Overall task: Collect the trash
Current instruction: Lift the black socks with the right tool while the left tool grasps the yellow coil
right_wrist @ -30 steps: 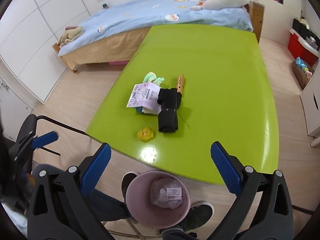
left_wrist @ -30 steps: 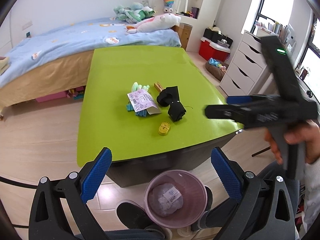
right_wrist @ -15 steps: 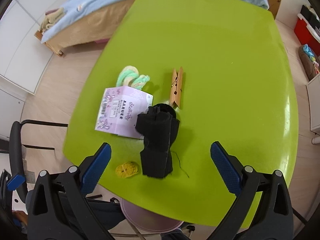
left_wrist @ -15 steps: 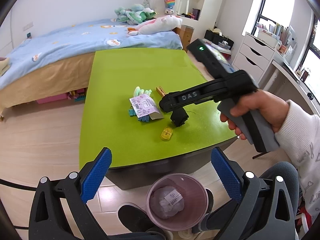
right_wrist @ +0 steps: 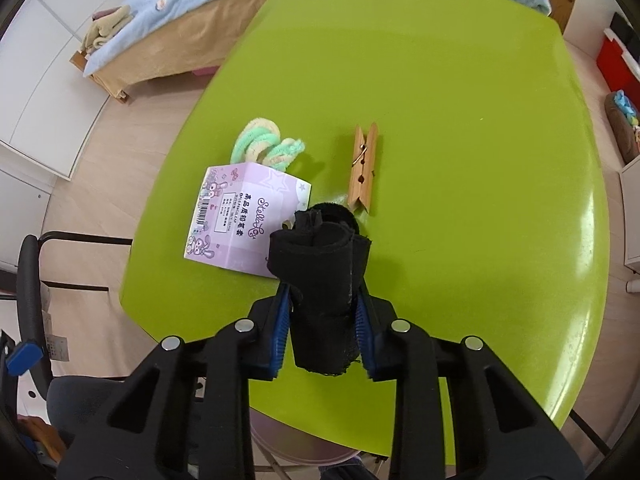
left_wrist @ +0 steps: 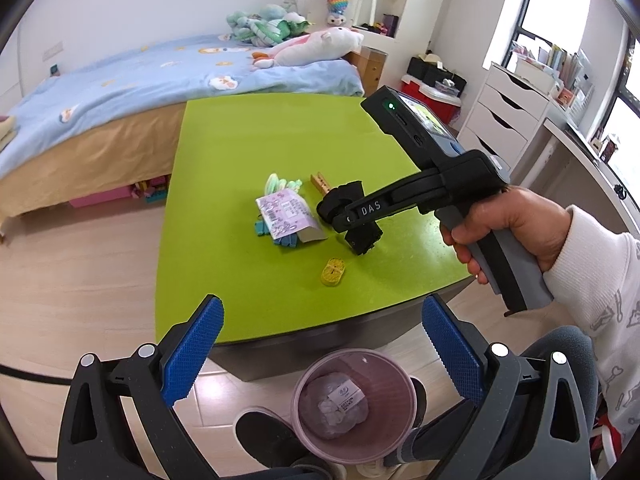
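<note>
On the green table [right_wrist: 460, 120], near its front edge: my right gripper [right_wrist: 323, 328] clamps the black fabric roll [right_wrist: 320, 280].
Black fabric roll: matte black cloth, rolled and folded into a thick bundle, frayed threads at its near end; the far end is fatter, with a rounded loop behind it. I see both blue pads [right_wrist: 282, 320] pressed against its sides. I cannot tell whether it rests on the table or is lifted.
Right gripper, from the left wrist view: black body [left_wrist: 372, 210] reaching in over the table, held by my right hand [left_wrist: 516, 228].
Left gripper [left_wrist: 320, 354]: jaws spread wide apart, holding nothing, hanging above the floor before the table edge.
Pink bin [left_wrist: 304, 380]: on the floor below the left gripper, a crumpled clear wrapper [left_wrist: 340, 408] inside.
Purple printed card [right_wrist: 244, 220]: flat, just left of the roll, partly under it.
Green and cream hair ties [right_wrist: 264, 146]: beyond the card.
Wooden clothespin [right_wrist: 363, 172]: just beyond the roll.
Yellow coil [left_wrist: 334, 272]: near the roll, towards the table edge.
</note>
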Available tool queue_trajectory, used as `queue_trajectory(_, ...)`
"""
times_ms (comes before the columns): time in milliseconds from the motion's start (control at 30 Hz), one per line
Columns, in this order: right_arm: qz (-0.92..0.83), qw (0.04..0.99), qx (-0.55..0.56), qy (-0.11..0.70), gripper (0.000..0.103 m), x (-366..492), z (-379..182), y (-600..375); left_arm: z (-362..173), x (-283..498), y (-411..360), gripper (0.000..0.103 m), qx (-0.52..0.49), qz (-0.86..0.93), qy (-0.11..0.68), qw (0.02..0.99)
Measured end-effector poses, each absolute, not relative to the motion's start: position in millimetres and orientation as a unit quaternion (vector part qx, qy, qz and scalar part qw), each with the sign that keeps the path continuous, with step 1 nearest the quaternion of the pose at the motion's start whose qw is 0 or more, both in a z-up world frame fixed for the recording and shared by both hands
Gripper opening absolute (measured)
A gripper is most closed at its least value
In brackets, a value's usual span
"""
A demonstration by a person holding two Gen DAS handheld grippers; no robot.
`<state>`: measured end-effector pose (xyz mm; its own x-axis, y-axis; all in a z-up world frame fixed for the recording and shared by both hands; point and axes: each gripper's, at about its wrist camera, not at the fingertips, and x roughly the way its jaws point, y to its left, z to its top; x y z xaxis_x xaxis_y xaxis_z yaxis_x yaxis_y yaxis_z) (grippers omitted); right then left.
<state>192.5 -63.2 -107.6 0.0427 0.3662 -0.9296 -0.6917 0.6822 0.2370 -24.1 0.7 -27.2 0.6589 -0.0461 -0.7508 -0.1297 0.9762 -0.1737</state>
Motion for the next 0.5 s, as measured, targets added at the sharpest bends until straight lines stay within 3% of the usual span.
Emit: queue_trajectory(500, 0.389, 0.745, -0.096, 0.533, 0.028, 172, -51, -122, -48, 34, -7, 0.095, -0.079, -0.003, 0.452, 0.889)
